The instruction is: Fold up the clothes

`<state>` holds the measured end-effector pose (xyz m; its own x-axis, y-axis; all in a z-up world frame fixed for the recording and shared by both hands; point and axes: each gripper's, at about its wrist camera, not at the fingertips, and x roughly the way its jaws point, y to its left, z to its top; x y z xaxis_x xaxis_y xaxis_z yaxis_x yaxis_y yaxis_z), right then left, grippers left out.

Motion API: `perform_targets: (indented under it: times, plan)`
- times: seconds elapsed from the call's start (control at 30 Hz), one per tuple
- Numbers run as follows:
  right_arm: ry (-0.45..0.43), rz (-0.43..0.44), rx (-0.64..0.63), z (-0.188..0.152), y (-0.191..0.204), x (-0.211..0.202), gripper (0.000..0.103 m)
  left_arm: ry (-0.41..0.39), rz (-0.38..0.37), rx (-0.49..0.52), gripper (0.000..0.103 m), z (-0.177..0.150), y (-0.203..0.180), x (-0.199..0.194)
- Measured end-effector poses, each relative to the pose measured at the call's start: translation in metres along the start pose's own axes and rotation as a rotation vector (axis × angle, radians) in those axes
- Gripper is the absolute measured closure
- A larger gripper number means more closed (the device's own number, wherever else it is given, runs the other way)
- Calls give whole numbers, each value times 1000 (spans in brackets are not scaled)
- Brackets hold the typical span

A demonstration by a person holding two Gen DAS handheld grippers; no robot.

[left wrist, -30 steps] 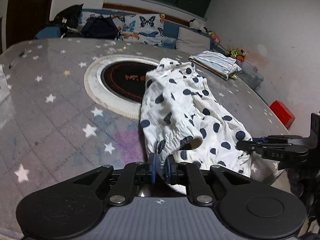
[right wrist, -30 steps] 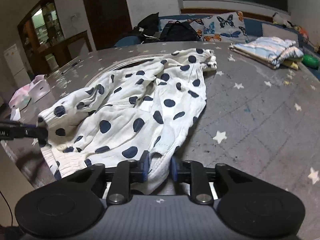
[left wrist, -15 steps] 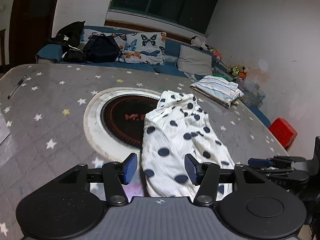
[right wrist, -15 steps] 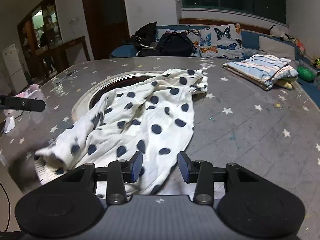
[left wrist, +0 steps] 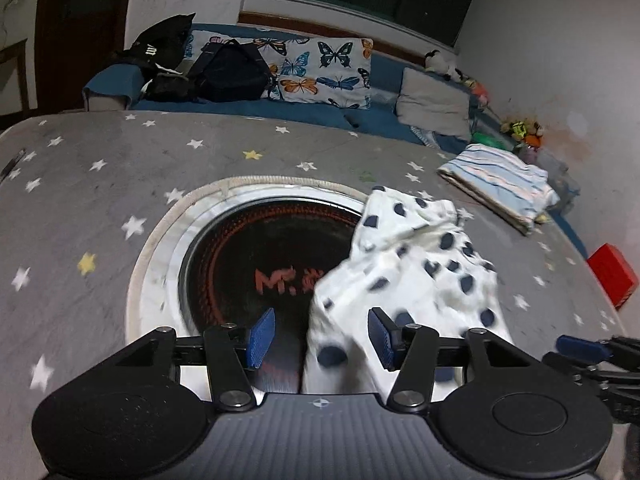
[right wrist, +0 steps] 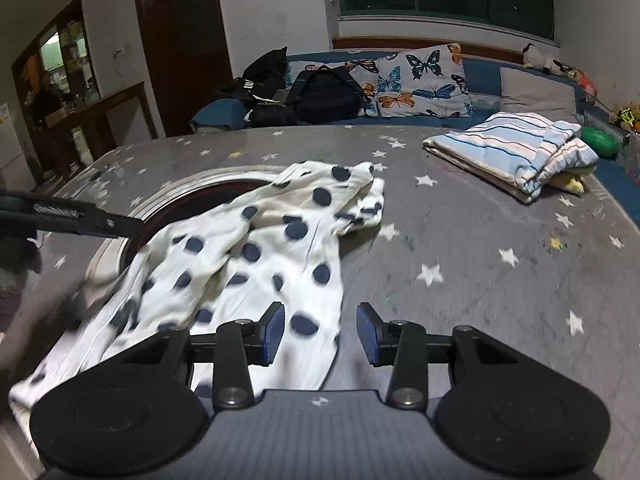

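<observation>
A white garment with dark blue dots (left wrist: 420,272) lies crumpled on the grey star-print table (left wrist: 100,208), partly over a round black hob. My left gripper (left wrist: 320,336) is open above the garment's near left edge, its blue pads clear of the cloth. In the right wrist view the garment (right wrist: 260,248) spreads from the middle to the near left. My right gripper (right wrist: 321,332) is open over its near right edge and holds nothing. Each gripper shows in the other's view: the right gripper (left wrist: 580,346) low at the right, the left gripper (right wrist: 80,216) at the left.
A folded striped cloth (right wrist: 512,152) lies at the table's far right. The round hob (left wrist: 248,256) has a white ring around it. A red box (left wrist: 612,276) stands past the right edge. Behind the table is a blue sofa with a butterfly pillow (left wrist: 324,68) and black bags (left wrist: 228,72).
Both grippers, shut on the garment's near hem a second ago, opened and let it drop onto the table. Both have since moved forward over it; the views are blurred.
</observation>
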<state>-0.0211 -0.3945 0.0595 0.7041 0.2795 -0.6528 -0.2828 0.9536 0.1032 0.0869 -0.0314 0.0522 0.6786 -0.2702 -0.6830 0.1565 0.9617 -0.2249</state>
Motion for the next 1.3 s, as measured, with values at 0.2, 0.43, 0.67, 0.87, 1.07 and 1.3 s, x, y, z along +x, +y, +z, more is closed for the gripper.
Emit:
perform_targets:
  times: [0.2, 0.43, 0.67, 0.87, 1.07, 1.3]
  plan:
    - [24, 25, 50, 24, -20, 38, 63, 45, -29, 47, 48, 12, 2, 40]
    - [52, 61, 87, 35, -29, 77, 63, 86, -87, 80, 77, 10, 2, 61]
    - [70, 80, 75, 36, -24, 93, 87, 45, -111, 89, 102, 11, 3, 53]
    - [45, 32, 59, 37, -25, 88, 99, -45, -38, 32, 102, 23, 32, 24]
    - [24, -52, 47, 38, -33, 73, 100, -83, 76, -64, 102, 17, 76, -4]
    - [59, -120, 49, 25, -54, 56, 99, -3, 177, -124, 101, -10, 122, -22]
